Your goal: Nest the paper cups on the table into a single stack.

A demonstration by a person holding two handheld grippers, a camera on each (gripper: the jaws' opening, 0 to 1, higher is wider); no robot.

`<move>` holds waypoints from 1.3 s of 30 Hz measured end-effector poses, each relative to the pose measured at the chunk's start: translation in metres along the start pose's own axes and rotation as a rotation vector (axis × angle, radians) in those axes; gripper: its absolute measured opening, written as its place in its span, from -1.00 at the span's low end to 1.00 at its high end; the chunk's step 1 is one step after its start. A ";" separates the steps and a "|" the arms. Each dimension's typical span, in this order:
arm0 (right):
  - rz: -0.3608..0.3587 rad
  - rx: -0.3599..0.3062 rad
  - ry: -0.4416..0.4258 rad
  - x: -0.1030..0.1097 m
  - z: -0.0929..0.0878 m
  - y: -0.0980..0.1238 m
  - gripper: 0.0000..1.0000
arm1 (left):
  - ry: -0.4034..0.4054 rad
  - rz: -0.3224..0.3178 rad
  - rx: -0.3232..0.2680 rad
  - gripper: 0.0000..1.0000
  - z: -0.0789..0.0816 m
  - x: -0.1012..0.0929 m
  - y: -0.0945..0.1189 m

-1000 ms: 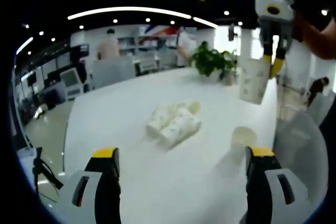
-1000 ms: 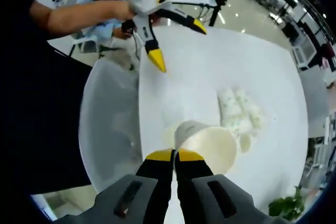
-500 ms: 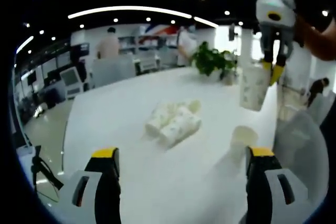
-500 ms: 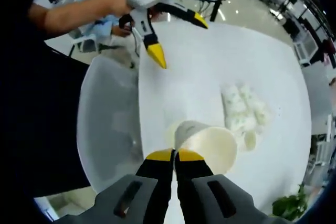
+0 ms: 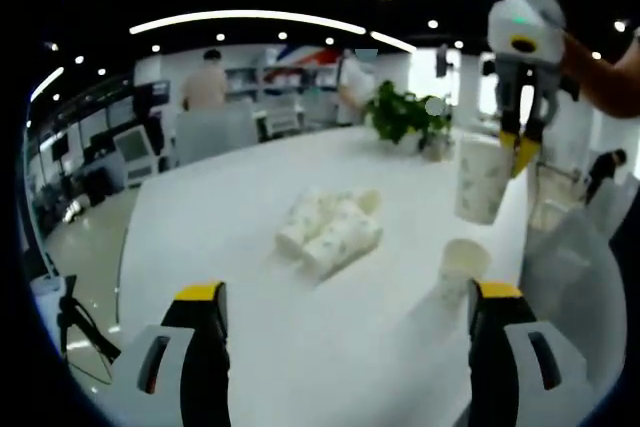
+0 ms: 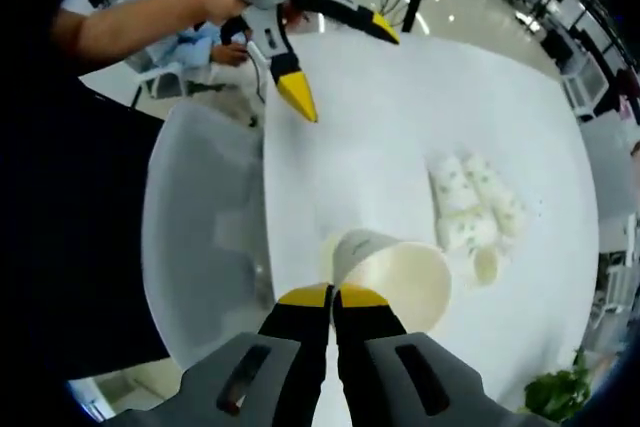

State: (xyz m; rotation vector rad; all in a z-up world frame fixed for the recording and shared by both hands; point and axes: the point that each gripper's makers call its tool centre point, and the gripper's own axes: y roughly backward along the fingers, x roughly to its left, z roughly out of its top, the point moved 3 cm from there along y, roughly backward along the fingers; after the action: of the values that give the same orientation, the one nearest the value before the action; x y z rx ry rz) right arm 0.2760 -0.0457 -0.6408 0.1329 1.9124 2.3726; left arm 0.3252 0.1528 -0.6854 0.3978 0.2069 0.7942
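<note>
Above the table's [image 5: 230, 237] near right edge, the right gripper [image 6: 334, 296] pinches the rim of a light, crushable paper cup [image 5: 481, 179] over an upright cup [image 5: 462, 264], while the left gripper [image 5: 345, 292] hovers agape toward the mid-table fallen cups [image 5: 327, 227], best taken gently by their rims.

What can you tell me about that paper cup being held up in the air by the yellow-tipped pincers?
The held paper cup is white with a faint speckled green print on its outside and a plain cream inside. It looks like thin paper, tapering toward its base. The right gripper pinches its rim between shut yellow-tipped jaws, so it hangs mouth up, clear of the white table. An upright cup stands on the table below it; nothing else touches the held cup.
</note>
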 end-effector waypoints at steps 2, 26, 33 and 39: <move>0.002 0.001 -0.006 0.000 0.000 -0.002 -1.00 | -0.002 0.000 0.000 0.97 0.000 0.000 0.000; 0.058 0.054 -0.071 0.006 -0.011 -0.048 -1.00 | 0.006 0.012 0.001 0.97 -0.004 0.001 0.004; 0.066 0.062 -0.108 0.009 -0.016 -0.063 -1.00 | 0.003 0.014 0.004 0.97 -0.006 0.001 0.005; 0.061 0.067 -0.124 0.009 -0.021 -0.071 -1.00 | 0.003 0.017 0.004 0.97 -0.007 0.001 0.006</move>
State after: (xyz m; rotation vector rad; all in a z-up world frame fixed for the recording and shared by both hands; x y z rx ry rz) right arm 0.2660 -0.0498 -0.7143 0.3405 1.9569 2.2793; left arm 0.3202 0.1592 -0.6891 0.4027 0.2082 0.8116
